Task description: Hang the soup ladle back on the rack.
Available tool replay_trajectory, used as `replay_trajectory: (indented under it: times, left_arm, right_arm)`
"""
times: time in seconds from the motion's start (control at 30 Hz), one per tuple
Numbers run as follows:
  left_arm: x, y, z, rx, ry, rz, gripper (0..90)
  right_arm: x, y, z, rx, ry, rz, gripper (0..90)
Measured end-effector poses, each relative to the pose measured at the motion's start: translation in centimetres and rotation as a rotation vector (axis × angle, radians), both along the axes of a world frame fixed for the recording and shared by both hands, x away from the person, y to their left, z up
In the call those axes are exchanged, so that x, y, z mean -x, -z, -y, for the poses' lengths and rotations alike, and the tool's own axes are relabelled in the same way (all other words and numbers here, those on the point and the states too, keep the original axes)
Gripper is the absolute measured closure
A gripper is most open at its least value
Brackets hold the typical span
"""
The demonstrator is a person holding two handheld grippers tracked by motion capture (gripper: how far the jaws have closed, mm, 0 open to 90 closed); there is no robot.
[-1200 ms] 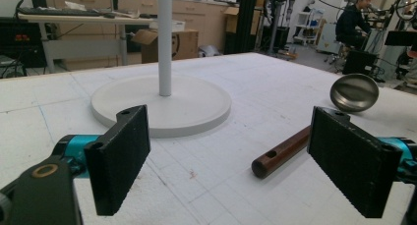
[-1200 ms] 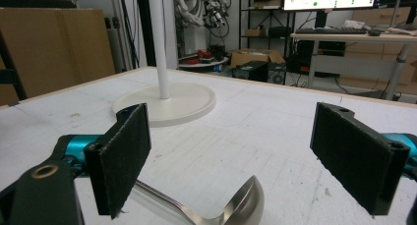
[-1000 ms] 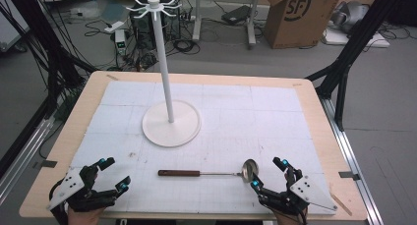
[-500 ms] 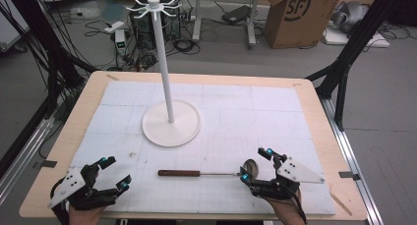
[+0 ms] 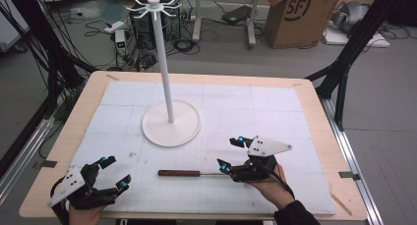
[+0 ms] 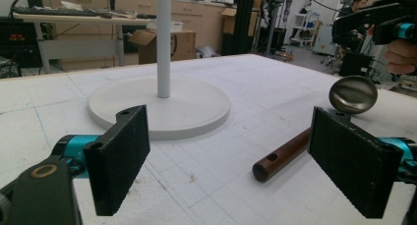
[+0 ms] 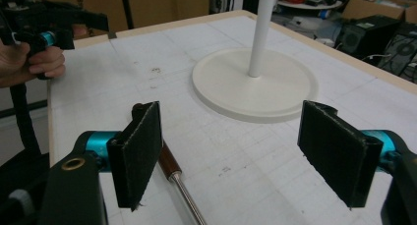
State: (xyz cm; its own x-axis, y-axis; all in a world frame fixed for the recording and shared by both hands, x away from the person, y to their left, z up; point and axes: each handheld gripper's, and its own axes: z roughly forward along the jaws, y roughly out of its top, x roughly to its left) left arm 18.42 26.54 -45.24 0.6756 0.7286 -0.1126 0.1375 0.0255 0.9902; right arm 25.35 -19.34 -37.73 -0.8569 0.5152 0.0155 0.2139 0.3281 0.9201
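Ladle (image 5: 196,173): lies flat on the white mat, near the front edge, between the two grippers. Wooden handle (image 5: 178,173) points toward the person's left, thin metal shaft runs right from it.
Ladle bowl: hidden under the right gripper in the high view; in the left gripper view the shiny bowl (image 6: 352,94) sits at the far end, tilted up on its edge.
Handle end: in the left gripper view the dark wood tip (image 6: 282,154) lies just inside the right-hand jaw, not touched.
Right gripper (image 5: 229,154): jaws spread wide, over the ladle's bowl end. In the right gripper view the handle and shaft (image 7: 177,178) pass just beside the left-hand jaw, running down to the bottom edge. Contact with the ladle: cannot tell.
Left gripper (image 5: 114,172): jaws spread wide, nothing between them, at the front left of the mat, apart from the handle tip.
Stand (image 5: 170,122): white round base on the mat's middle, tall white pole upright, hook arms (image 5: 153,7) at the top, nothing hung.
Table (image 5: 88,95): pale wood rim around the white mat.
Background: cardboard box (image 5: 293,14) on the floor behind the table, cables at left.
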Motion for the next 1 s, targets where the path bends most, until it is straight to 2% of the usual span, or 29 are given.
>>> replay_trajectory:
  times: [0.13,0.47,0.67,0.7,1.0]
  left_arm:
    - [0.0,0.0,0.1,0.002,0.005,-0.001,16.7]
    - [-0.1,0.0,0.2,0.0,0.012,-0.001,16.7]
    - [-0.1,0.0,0.1,0.005,0.013,0.0,16.7]
    - [-0.2,0.0,0.1,0.004,0.012,0.0,16.7]
    - [-0.2,0.0,0.2,0.01,0.013,0.0,16.7]
  right_arm:
    - [-1.0,-0.1,-1.2,0.031,-0.048,-0.031,24.9]
    - [-2.7,0.1,-4.7,0.167,-0.15,-0.086,27.8]
    - [-3.3,1.0,-6.6,0.248,-0.206,-0.123,30.2]
    - [-3.4,1.1,-6.8,0.262,-0.21,-0.116,30.5]
    - [-4.0,2.6,-8.8,0.393,-0.286,-0.192,34.4]
